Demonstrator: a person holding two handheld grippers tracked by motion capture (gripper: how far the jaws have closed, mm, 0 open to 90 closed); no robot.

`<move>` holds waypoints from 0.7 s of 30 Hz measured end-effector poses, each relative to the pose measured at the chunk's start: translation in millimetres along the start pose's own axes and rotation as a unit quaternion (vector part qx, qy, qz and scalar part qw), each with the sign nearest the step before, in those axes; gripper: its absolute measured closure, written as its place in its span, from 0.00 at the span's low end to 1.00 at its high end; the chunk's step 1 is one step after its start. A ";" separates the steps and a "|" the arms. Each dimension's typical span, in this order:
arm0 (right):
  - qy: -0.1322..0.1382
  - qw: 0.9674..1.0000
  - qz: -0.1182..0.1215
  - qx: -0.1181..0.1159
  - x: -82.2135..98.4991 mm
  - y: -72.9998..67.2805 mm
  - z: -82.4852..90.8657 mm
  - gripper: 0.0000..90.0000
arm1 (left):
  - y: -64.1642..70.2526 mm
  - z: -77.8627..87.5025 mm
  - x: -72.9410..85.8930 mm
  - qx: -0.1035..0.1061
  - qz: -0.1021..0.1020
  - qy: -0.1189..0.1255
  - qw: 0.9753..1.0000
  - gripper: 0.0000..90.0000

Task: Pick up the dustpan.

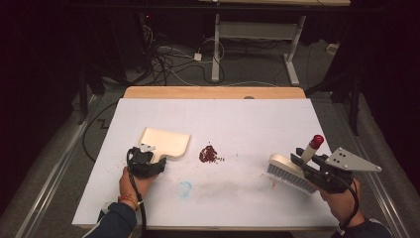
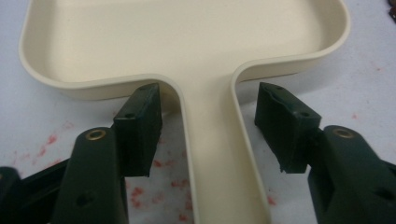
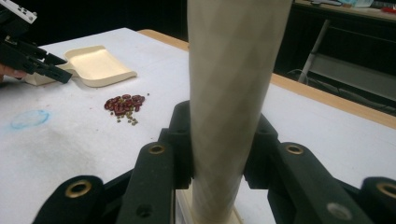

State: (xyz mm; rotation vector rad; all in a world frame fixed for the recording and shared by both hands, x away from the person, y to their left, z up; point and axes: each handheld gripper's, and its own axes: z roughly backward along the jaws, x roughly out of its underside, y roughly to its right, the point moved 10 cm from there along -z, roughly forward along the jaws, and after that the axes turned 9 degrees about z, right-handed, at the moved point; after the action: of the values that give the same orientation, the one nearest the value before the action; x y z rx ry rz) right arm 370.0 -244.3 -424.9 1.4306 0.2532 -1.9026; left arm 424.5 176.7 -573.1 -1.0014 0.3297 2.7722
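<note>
A cream dustpan [image 1: 166,143] lies flat on the white table cover, its handle [image 2: 219,177] pointing toward the person. My left gripper [image 1: 148,157] straddles that handle, one jaw on each side. In the left gripper view [image 2: 210,93] a small gap shows on both sides, so it is open. A small pile of red beans [image 1: 209,154] sits just right of the pan, also visible as beans [image 3: 125,104]. My right gripper [image 1: 306,161] is shut on the cream brush handle [image 3: 233,93]. The brush [image 1: 289,171] has a red-tipped handle, and its bristles rest near the table.
A blue smudge [image 1: 183,189] and faint red stains mark the cover near the front. The wooden table edge [image 1: 213,92] shows at the far side. Beyond it are floor cables and a desk frame [image 1: 216,44].
</note>
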 end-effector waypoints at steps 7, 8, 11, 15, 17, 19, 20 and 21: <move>0.000 1.000 -0.003 -0.006 0.7 -3.2 -1.0 0.78 | 3.0 2.1 0.6 0.027 -0.027 -0.002 0.999 0.70; 0.000 1.000 -0.003 -0.006 0.7 -3.2 -1.0 0.78 | 2.6 2.1 0.4 0.029 -0.028 -0.003 0.999 0.70; -0.001 1.000 -0.004 -0.008 1.4 -3.8 -1.6 0.78 | 2.4 2.5 -0.5 0.030 -0.031 -0.006 0.999 0.71; 0.000 1.000 -0.005 -0.005 1.1 -3.5 -1.1 0.78 | -0.1 5.3 -3.2 0.029 -0.035 -0.001 0.999 0.71; 0.001 1.000 -0.005 -0.005 0.9 -3.8 -1.4 0.78 | -2.0 8.1 -5.8 0.028 -0.037 0.006 0.999 0.71; 0.001 1.000 -0.005 -0.006 1.0 -4.2 -2.6 0.78 | -4.8 11.1 -8.0 0.024 -0.040 0.011 0.999 0.71; 0.002 1.000 -0.003 -0.003 0.8 -3.6 -3.5 0.78 | -6.3 12.7 -9.1 0.024 -0.039 0.014 0.999 0.71; 0.002 1.000 -0.003 -0.003 0.8 -3.6 -3.5 0.78 | -7.3 13.8 -9.8 0.024 -0.037 0.016 0.999 0.71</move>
State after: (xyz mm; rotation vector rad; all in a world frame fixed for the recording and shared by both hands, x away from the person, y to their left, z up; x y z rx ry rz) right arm 370.2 -240.1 -427.9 1.4307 0.2658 -1.9028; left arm 425.3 186.4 -557.5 -1.0264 0.3557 2.6715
